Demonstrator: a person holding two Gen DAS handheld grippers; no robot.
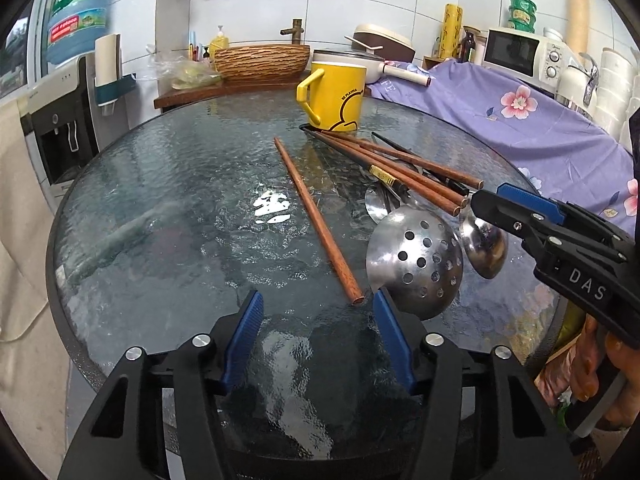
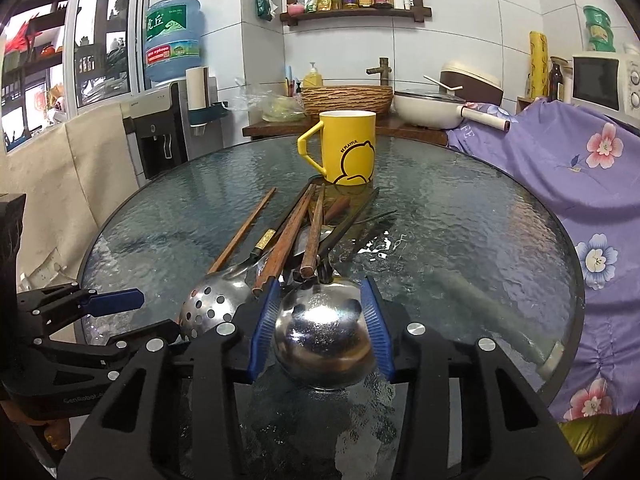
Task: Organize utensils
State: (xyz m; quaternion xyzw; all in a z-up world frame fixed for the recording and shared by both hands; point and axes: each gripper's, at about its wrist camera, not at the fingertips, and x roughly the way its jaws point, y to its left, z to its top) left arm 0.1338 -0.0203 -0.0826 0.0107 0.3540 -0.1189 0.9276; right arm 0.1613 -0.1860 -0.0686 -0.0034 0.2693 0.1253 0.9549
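Note:
A yellow mug point(image 1: 334, 96) stands upright at the far side of the round glass table point(image 1: 168, 200); it also shows in the right wrist view point(image 2: 348, 146). In front of it lies a pile of brown chopsticks point(image 1: 404, 168), a perforated steel skimmer point(image 1: 416, 260) and a steel ladle point(image 1: 484, 246). One brown chopstick point(image 1: 318, 220) lies apart, its near end between my left gripper's point(image 1: 318, 306) open fingers. My right gripper point(image 2: 322, 292) is open, its blue pads either side of the ladle bowl point(image 2: 324, 336). The skimmer point(image 2: 210, 306) lies left of it.
A purple floral cloth point(image 2: 580, 176) covers the counter right of the table. Behind the table are a wicker basket point(image 2: 346, 98), a white pan point(image 2: 430, 112), a microwave point(image 1: 520, 54) and a water dispenser point(image 1: 60, 120). A beige cloth point(image 1: 16, 220) hangs at left.

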